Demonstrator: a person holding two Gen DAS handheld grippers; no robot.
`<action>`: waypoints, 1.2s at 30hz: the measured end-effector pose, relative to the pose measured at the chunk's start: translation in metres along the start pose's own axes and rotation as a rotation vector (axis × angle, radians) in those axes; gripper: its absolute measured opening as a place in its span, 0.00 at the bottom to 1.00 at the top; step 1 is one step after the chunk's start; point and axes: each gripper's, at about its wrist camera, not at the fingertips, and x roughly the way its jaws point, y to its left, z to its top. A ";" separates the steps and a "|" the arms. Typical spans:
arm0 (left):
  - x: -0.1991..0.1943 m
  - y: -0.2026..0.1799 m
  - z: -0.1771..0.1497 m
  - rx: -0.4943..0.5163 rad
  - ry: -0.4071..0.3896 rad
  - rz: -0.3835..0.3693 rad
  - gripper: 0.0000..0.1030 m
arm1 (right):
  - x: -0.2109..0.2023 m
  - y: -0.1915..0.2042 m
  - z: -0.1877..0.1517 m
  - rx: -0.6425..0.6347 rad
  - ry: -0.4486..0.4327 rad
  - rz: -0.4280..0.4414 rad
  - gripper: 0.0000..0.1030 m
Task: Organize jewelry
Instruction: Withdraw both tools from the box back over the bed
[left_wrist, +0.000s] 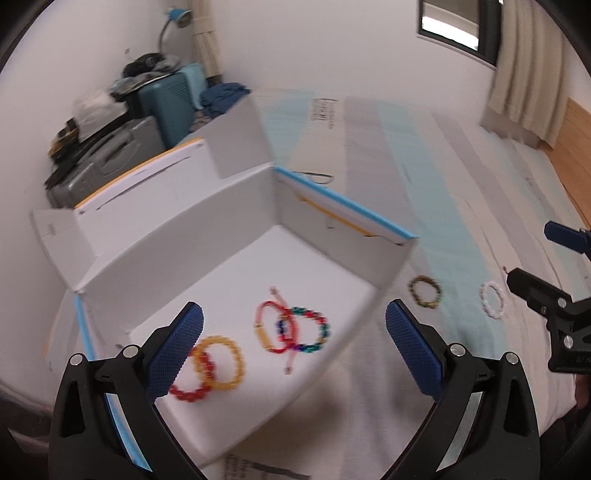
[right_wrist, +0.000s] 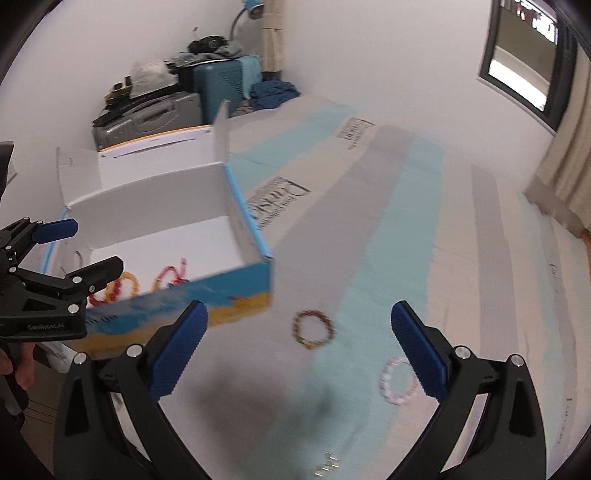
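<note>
Bracelets are split between two places: four lie inside the open white box (left_wrist: 236, 236) and two lie outside it on the striped cover (left_wrist: 461, 206).

Inside the box, on its floor:
- yellow bracelet (left_wrist: 221, 363) overlapping a red bracelet (left_wrist: 192, 384), nearest the left gripper's left finger;
- red-and-yellow bracelet (left_wrist: 271, 326) overlapping a multicoloured bracelet (left_wrist: 310, 328), with a pink cord running across both.

Outside the box, on the cover:
- brown-green bracelet (right_wrist: 314, 329), lying flat just beside the box's blue-and-yellow outer wall;
- white bracelet (right_wrist: 397, 380), lying flat farther from the box, with its edge hidden behind the right gripper's right finger in the right wrist view.

Left gripper (left_wrist: 293, 349): jaws spread wide, nothing between the blue pads. It hangs over the near edge of the box, with the boxed bracelets framed between its fingers.

Right gripper (right_wrist: 299, 350): jaws spread wide, nothing held. It hangs above the cover, with the brown-green bracelet between its fingers in the view and not touched by either pad.

Both views are motion-blurred, so individual beads cannot be told apart. Suitcases (left_wrist: 162, 99) and a blue desk lamp (left_wrist: 177, 16) stand against the far wall.
</note>
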 end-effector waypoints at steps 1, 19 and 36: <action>0.001 -0.006 0.000 0.008 0.000 -0.009 0.94 | -0.001 -0.007 -0.003 0.006 0.002 -0.005 0.93; 0.047 -0.118 0.002 0.115 0.043 -0.170 0.94 | 0.014 -0.113 -0.057 0.125 0.088 -0.057 0.93; 0.092 -0.166 -0.011 0.208 0.065 -0.241 0.94 | 0.063 -0.156 -0.084 0.185 0.163 -0.054 0.87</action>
